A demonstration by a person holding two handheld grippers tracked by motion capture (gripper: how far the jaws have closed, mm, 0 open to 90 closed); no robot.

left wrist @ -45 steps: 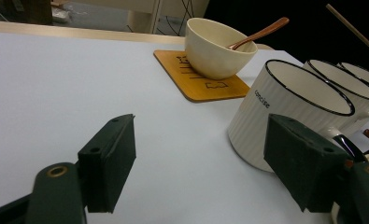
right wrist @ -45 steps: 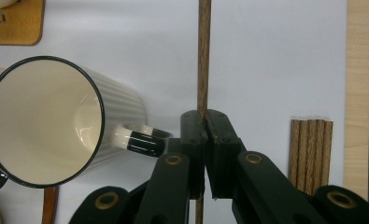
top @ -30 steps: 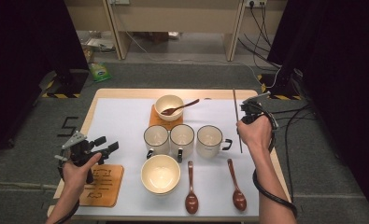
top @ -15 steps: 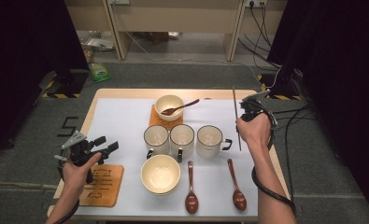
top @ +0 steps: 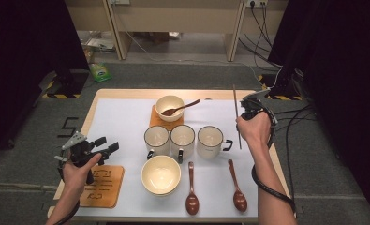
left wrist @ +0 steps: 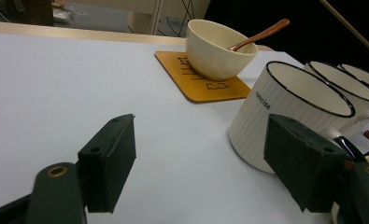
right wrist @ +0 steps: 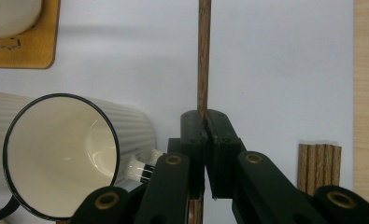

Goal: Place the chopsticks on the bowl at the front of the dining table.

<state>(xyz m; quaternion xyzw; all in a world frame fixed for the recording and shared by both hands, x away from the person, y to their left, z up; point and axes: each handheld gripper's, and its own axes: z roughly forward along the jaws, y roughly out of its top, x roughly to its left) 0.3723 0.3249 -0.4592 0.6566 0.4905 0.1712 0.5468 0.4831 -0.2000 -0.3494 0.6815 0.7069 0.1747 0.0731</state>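
Right gripper: fingers clenched on a thin brown wooden chopstick, held above the white bench just right of three white ribbed mugs. Left gripper: fingers spread wide, grasping nothing, near the bench's left edge over a wooden coaster.

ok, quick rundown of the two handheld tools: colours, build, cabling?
The left tool and the right tool are both black, hand-held units. Each has two blocky dark jaws on flat link arms joined by brass-coloured rivets, seen close up in both gripper views. The left one carries a grey three-cornered plate on top. A black cable trails from the right one, looping along the bare forearm. No sleeves or gloves in view.
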